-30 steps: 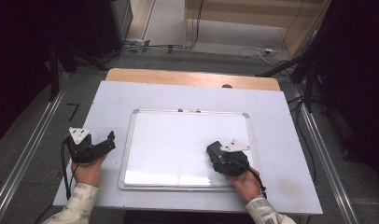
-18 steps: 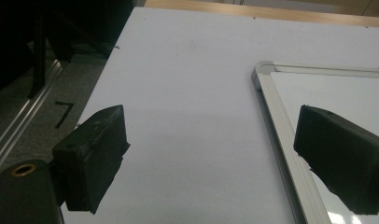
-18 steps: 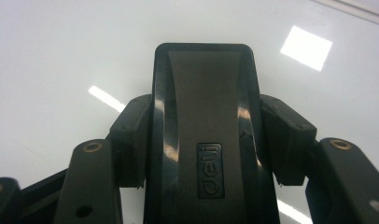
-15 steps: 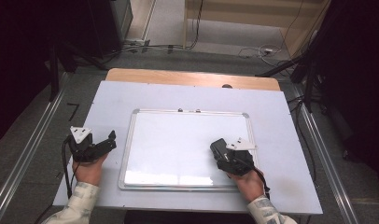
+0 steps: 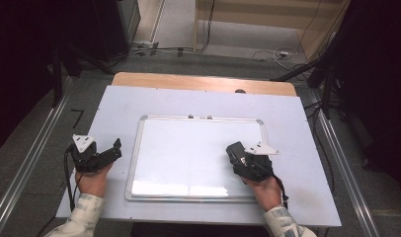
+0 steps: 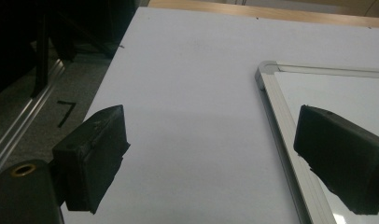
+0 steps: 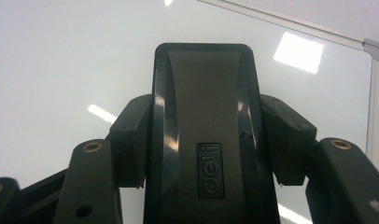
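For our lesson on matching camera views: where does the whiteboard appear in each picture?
High view: whiteboard at table centre.
Left gripper view: its corner and frame at right.
Right gripper view: its white surface behind the black eraser.
Shared landmark: the board's silver frame.

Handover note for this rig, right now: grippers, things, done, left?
Right hand-held gripper: shut on the black eraser, held over the whiteboard, right part.
Left hand-held gripper: open, nothing in it, over the table just left of the whiteboard's frame.
Done: eraser is gripped and at the board; the board's surface looks clean, no marks visible.
Left: probably any last wiping strokes, then set the eraser down. Whether the eraser touches the board can't be told.
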The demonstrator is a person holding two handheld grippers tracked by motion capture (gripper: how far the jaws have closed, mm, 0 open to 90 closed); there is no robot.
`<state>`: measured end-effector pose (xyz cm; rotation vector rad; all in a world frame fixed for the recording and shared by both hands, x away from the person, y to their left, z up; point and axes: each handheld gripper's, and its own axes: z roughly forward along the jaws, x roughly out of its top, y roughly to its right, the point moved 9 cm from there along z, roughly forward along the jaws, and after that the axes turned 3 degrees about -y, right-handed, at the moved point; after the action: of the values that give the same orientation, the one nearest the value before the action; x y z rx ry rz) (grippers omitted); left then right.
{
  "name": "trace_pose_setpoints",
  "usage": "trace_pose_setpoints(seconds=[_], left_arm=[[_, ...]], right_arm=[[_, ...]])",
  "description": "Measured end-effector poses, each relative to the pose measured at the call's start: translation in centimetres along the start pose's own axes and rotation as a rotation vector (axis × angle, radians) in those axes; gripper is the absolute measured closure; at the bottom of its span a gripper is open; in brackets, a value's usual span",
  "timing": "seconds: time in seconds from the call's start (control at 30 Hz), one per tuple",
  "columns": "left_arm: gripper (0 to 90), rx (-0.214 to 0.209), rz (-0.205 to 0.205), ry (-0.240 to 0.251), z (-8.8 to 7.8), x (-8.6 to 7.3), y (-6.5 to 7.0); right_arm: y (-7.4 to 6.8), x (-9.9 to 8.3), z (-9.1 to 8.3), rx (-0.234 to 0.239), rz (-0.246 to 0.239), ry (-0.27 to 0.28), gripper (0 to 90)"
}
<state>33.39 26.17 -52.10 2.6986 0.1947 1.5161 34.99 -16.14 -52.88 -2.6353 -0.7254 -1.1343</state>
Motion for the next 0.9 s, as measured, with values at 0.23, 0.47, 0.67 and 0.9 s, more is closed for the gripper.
trace_pose_setpoints(seconds=[0.23,0.47,0.67,0.9], left_arm=[[10.1,0.000,0.001,-0.001,0.02,-0.01,0.05],[10.1,-0.001,0.003,0.000,-0.03,-0.01,-0.01],[10.1,-0.001,0.002,0.002,-0.07,-0.01,-0.03],[10.1,0.000,0.000,0.003,-0.11,0.01,-0.09]], right_arm=[[0.30,0.09,-0.04,-0.007,0.007,0.004,39.1],[0.36,0.11,-0.02,-0.010,0.012,0.004,39.1],[0.39,0.14,-0.04,-0.011,0.013,0.004,39.2],[0.51,0.27,-0.09,-0.014,0.022,0.009,39.1]])
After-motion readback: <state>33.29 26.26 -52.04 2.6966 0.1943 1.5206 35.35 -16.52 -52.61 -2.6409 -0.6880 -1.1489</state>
